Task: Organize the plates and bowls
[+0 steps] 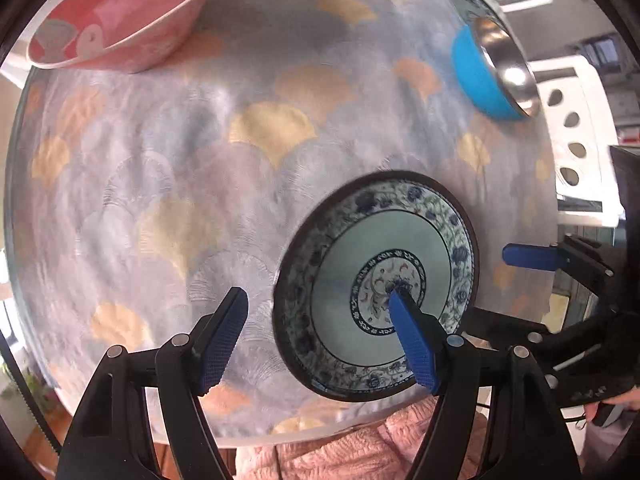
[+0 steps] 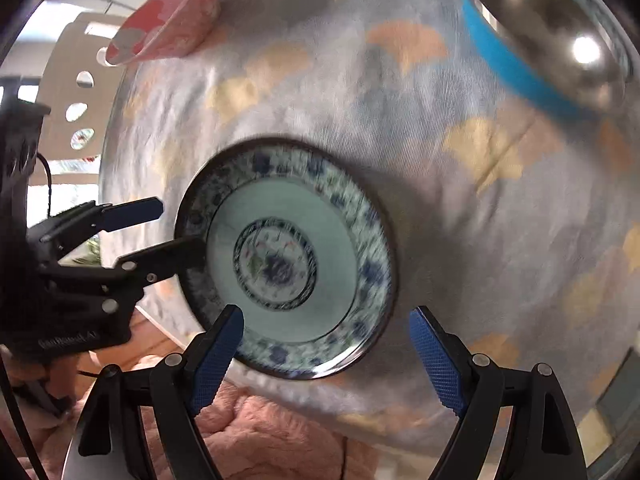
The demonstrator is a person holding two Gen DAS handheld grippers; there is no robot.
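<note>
The blue-and-white patterned plate (image 1: 376, 284) lies flat, face up and empty, near the front edge of a round table (image 1: 24, 240) covered with a grey cloth with gold fan shapes; being round, it has no long axis. Its glazed face has a floral rim band, a pale plain ring and a central medallion. At far left sits a pink bowl (image 1: 120, 20), tilted in the lens and empty as far as shows. The left gripper (image 1: 320, 340) hangs over the plate's left rim, jaws wide, nothing gripped. At far right a steel bowl with a blue outer wall (image 1: 492, 76) looks empty. The right gripper (image 2: 328, 356) hovers wide open above the plate's near edge.
</note>
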